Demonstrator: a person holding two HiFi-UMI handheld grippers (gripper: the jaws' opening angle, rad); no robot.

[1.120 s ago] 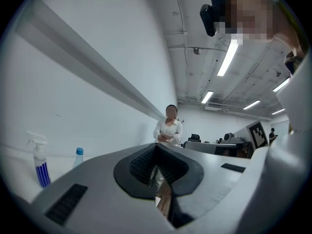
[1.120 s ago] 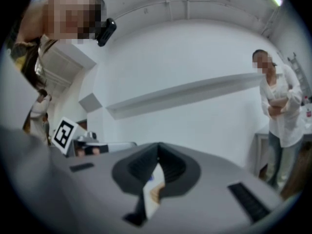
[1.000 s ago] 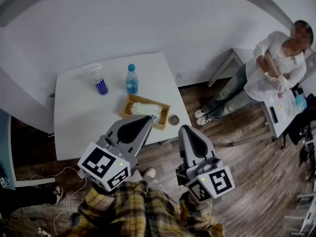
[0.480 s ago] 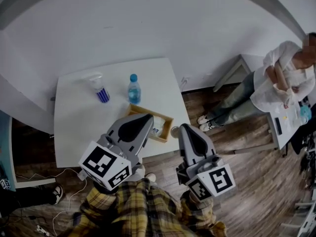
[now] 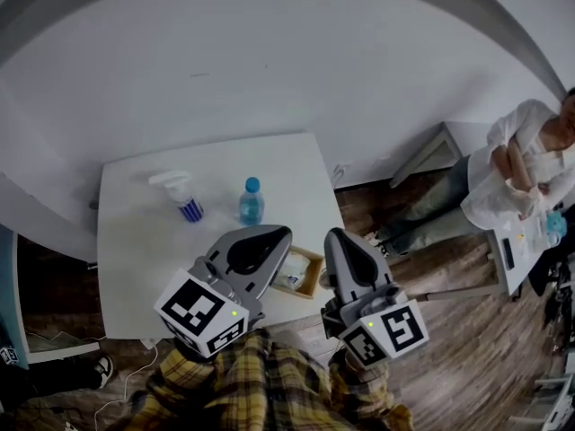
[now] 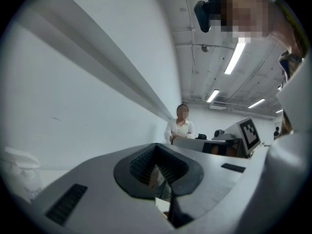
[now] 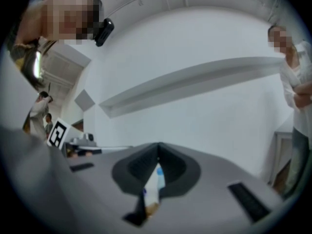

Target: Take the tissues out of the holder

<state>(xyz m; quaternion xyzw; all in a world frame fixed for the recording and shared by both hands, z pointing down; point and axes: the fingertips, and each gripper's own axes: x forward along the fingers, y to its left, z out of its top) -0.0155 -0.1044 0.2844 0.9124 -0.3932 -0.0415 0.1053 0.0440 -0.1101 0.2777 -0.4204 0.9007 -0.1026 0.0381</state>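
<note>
In the head view a wooden holder (image 5: 314, 273) stands near the front edge of the white table (image 5: 135, 250), with a white tissue pack (image 5: 291, 280) partly showing inside. My left gripper (image 5: 280, 233) hangs above the holder's left part and covers it; its jaws are shut with nothing between them. Just right of the holder, my right gripper (image 5: 334, 234) is also shut and empty. The left gripper view shows jaws (image 6: 156, 146) meeting at the tips, pointing at a wall. In the right gripper view the jaws (image 7: 158, 145) meet as well.
A spray bottle (image 5: 184, 200) and a blue-capped water bottle (image 5: 252, 202) stand on the table behind the holder. A person in a white shirt (image 5: 530, 164) stands at the right by a side table (image 5: 526, 245). Wooden floor surrounds the table. My plaid sleeves fill the bottom.
The table and holder have slid down the head view toward me. Both grippers now reach over the table's front edge; the left one covers part of the holder. The small cup is hidden.
</note>
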